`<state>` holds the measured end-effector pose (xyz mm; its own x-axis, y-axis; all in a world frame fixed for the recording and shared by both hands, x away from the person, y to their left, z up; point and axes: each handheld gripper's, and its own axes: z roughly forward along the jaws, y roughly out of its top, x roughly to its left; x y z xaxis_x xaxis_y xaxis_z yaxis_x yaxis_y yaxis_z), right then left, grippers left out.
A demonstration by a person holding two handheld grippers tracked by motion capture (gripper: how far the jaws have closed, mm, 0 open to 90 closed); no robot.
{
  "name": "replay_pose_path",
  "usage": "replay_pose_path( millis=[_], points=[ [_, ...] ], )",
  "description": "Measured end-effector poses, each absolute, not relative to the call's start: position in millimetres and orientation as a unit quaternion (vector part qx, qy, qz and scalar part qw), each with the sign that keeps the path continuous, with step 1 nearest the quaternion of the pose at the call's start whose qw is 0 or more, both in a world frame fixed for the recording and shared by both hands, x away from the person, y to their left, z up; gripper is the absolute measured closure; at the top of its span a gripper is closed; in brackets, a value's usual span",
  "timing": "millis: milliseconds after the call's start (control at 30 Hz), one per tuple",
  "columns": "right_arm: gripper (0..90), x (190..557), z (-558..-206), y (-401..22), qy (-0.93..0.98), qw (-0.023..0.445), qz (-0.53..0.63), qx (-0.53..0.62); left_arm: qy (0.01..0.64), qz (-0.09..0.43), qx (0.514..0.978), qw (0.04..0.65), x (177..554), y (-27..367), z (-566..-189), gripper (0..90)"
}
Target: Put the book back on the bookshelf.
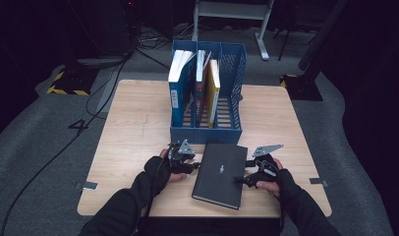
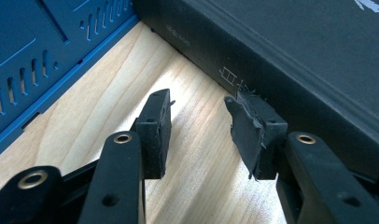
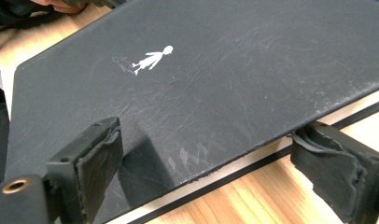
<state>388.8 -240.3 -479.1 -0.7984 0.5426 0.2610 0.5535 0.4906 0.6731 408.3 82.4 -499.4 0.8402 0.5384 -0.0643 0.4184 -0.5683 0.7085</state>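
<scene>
Cataloguing item: black book (image 1: 221,173), hardcover, lay flat on the wooden table (image 1: 133,132), just in front of the blue file rack (image 1: 207,129).
Long axis: ran from the near table edge toward the rack, tilted slightly, far end leaning right.
Cover mark: a small white figure (image 3: 151,59) showed on the top face.
Left gripper (image 1: 185,164): sat at the book's left long edge, by the spine; jaws stood apart with bare table between them, one pad (image 2: 254,133) just beside or touching the spine, the other clear of it.
Right gripper (image 1: 250,179): sat at the book's right long edge, the page side; jaws stood wide apart and straddled that edge, one pad (image 3: 98,158) over the cover, the other (image 3: 334,165) beyond the page edge over the table; neither pad pressed yet.
Nearer hand: both lay about equally near, one per long side; judged a two-sided lift.
Key relation: the book lay between the two grippers, so each jaw pair would need to close inward across its own edge.
Obstacle: the rack's front wall stood just beyond the book's far end; two slots already held upright books (image 1: 195,83), the right slot looked free.
</scene>
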Motion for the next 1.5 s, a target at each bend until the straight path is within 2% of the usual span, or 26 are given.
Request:
replay_pose_path(
  millis=[133, 233, 333, 433, 467, 667, 800, 900, 933, 1067, 1133, 1200, 1367, 1467, 1500],
  points=[
    [11.5, 386, -478, -240, -0.863, -0.009, -0.398, -0.309, 0.286, 0.073, 0.877, 0.379, 415, 82, -499, 57.6],
    [18.1, 380, -473, -238, -0.866, -0.042, -0.402, -0.293, 0.297, 0.080, 0.876, 0.373, 422, 84, -498, 55.9],
    [18.2, 382, -473, -238, -0.865, -0.034, -0.404, -0.294, 0.285, 0.082, 0.881, 0.368, 423, 82, -497, 55.9],
    [18.6, 382, -473, -238, -0.865, -0.038, -0.411, -0.286, 0.253, 0.078, 0.888, 0.376, 417, 78, -499, 84.0],
    [18.7, 381, -472, -239, -0.865, -0.044, -0.414, -0.281, 0.249, 0.080, 0.889, 0.376, 417, 77, -499, 90.0],
    [19.6, 379, -471, -241, -0.859, -0.050, -0.431, -0.270, 0.234, 0.071, 0.885, 0.396, 416, 83, -497, 90.0],
    [21.5, 377, -467, -243, -0.852, -0.054, -0.449, -0.263, 0.219, 0.043, 0.860, 0.459, 414, 88, -484, 90.0],
    [25.5, 376, -462, -242, -0.848, -0.062, -0.456, -0.263, 0.193, 0.102, 0.881, 0.419, 406, 76, -473, 90.0],
    [25.5, 376, -462, -242, -0.848, -0.062, -0.456, -0.263, 0.193, 0.102, 0.881, 0.419, 406, 76, -473, 90.0],
    [26.6, 377, -463, -242, -0.848, -0.057, -0.453, -0.271, 0.218, 0.101, 0.890, 0.387, 409, 83, -480, 80.6],
    [26.9, 377, -462, -242, -0.847, -0.059, -0.456, -0.267, 0.214, 0.127, 0.904, 0.348, 410, 82, -486, 73.9],
    [27.3, 376, -462, -242, -0.847, -0.060, -0.458, -0.265, 0.214, 0.107, 0.910, 0.340, 412, 81, -493, 69.9],
    [28.0, 375, -461, -243, -0.846, -0.065, -0.461, -0.260, 0.212, 0.091, 0.906, 0.356, 414, 83, -495, 72.7],
    [28.3, 373, -459, -243, -0.842, -0.074, -0.473, -0.249, 0.187, 0.095, 0.910, 0.359, 410, 80, -497, 90.0],
    [28.4, 373, -458, -243, -0.841, -0.075, -0.475, -0.247, 0.187, 0.092, 0.909, 0.361, 410, 81, -497, 90.0]
  ],
)
